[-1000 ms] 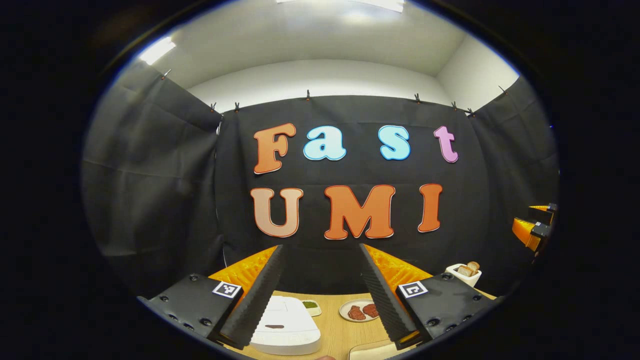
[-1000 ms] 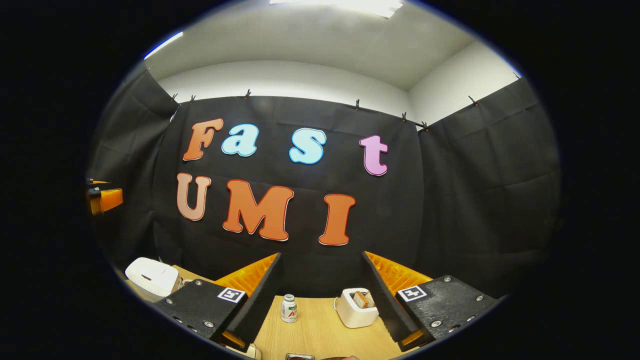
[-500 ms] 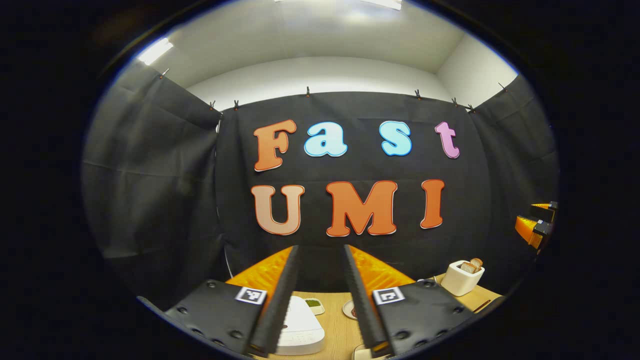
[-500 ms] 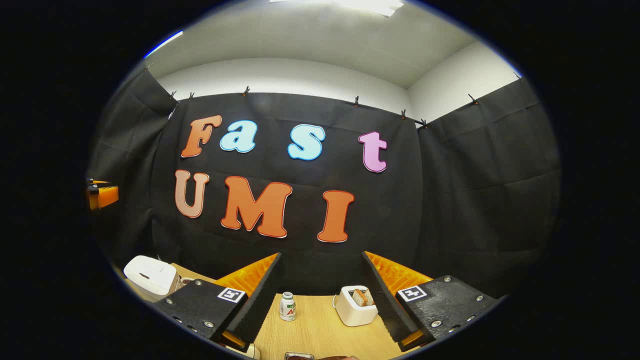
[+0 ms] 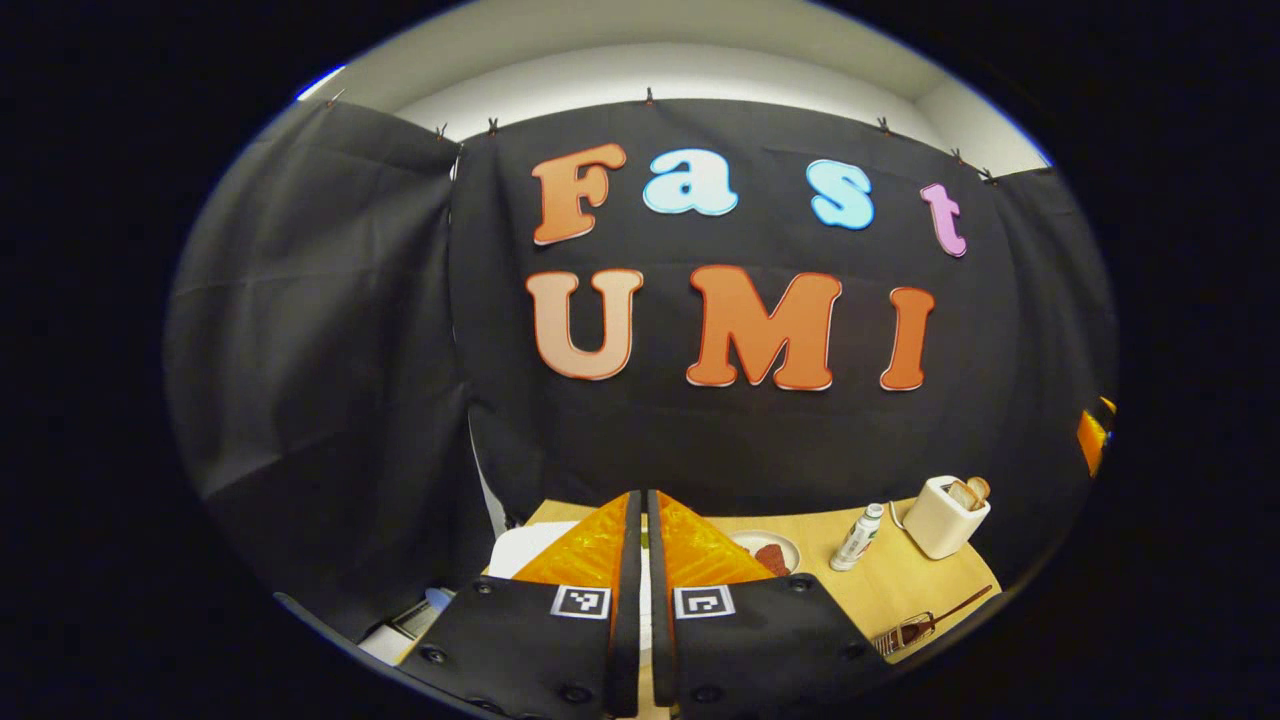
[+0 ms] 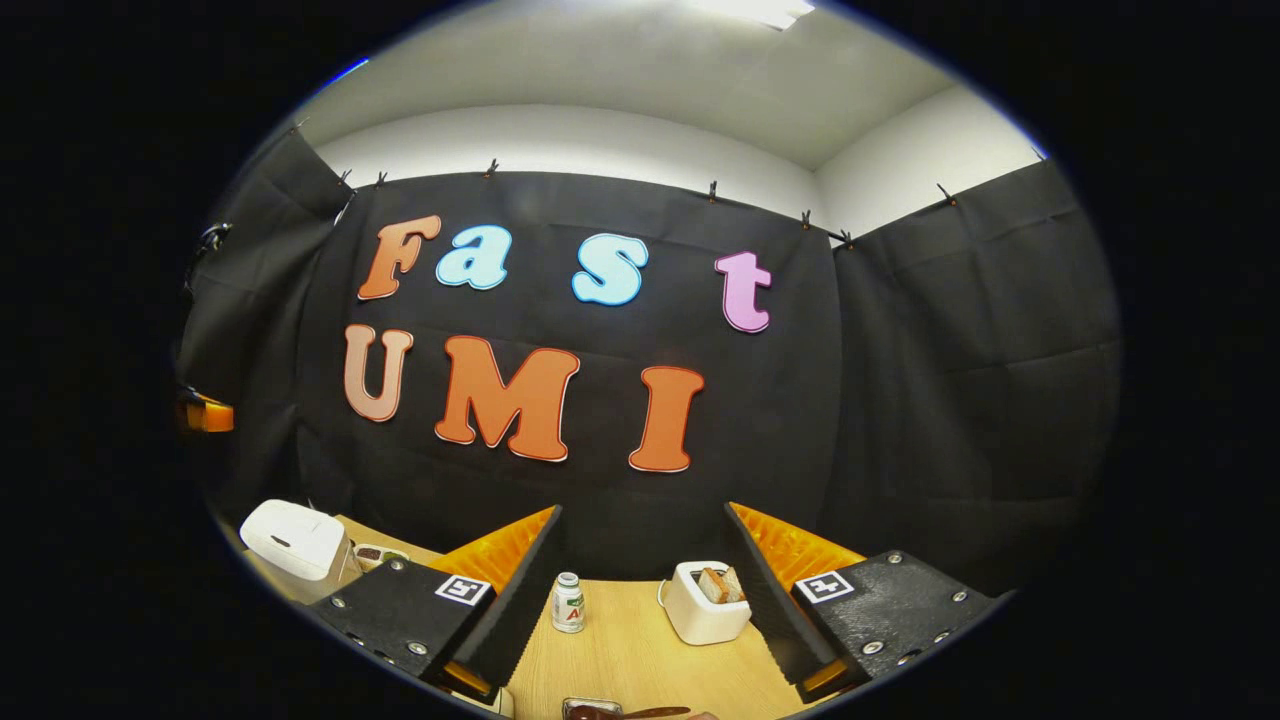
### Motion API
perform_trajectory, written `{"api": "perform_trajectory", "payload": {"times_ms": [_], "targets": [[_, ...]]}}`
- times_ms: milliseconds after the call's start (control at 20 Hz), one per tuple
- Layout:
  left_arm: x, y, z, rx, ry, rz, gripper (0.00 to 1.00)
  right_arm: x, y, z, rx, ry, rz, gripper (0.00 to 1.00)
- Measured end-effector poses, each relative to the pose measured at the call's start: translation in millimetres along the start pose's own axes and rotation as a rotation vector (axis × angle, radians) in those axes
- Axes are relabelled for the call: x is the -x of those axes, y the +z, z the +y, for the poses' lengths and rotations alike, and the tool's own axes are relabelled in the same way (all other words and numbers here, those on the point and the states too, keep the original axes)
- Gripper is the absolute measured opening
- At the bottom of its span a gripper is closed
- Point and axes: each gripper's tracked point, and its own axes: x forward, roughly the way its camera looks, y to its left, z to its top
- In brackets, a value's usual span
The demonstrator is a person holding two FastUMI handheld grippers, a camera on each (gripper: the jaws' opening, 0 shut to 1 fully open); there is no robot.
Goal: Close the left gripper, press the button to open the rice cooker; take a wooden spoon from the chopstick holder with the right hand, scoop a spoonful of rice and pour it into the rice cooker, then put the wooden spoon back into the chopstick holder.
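In the left gripper view my left gripper [image 5: 643, 492] is shut with nothing between its fingers, hanging above the table. The white rice cooker [image 5: 522, 546] lies just behind and left of its fingers, mostly hidden by them. A mesh chopstick holder [image 5: 903, 634] with a wooden spoon [image 5: 958, 604] sticking out sits at the table's near right. My right gripper [image 6: 643, 510] is open and holds nothing. In the right gripper view the rice cooker [image 6: 294, 539] stands at the far left with its lid down, and the left gripper [image 6: 205, 415] shows at the left edge.
A white toaster [image 6: 705, 605] with bread and a small bottle [image 6: 568, 603] stand on the wooden table [image 6: 640, 660] ahead of the right gripper. A plate of meat [image 5: 768, 553] lies right of the rice cooker. Small dishes [image 6: 375, 553] sit beside the cooker.
The left gripper's fingers have come together from wide open to shut, and its view has tipped down, showing more of the table. The right gripper has barely moved.
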Motion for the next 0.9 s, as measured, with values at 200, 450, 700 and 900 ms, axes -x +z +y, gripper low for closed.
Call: {"api": "perform_trajectory", "payload": {"times_ms": [200, 450, 700, 900], "targets": [[-33, -49, 22, 0.076, 0.011, 0.198, 0.09, 6, -12, -11, 0.009, -0.048, 0.031, 0.95], [-66, -105, 46, 0.164, 0.017, 0.404, 0.08, 18, -31, -24, -0.007, -0.119, 0.086, 0.95], [-100, -167, 58, 0.255, 0.008, 0.59, 0.06, 28, -47, -33, -0.014, -0.186, 0.132, 0.95], [-116, -196, 67, 0.315, -0.017, 0.675, 0.06, 34, -57, -33, -0.006, -0.215, 0.164, 0.95]]}}
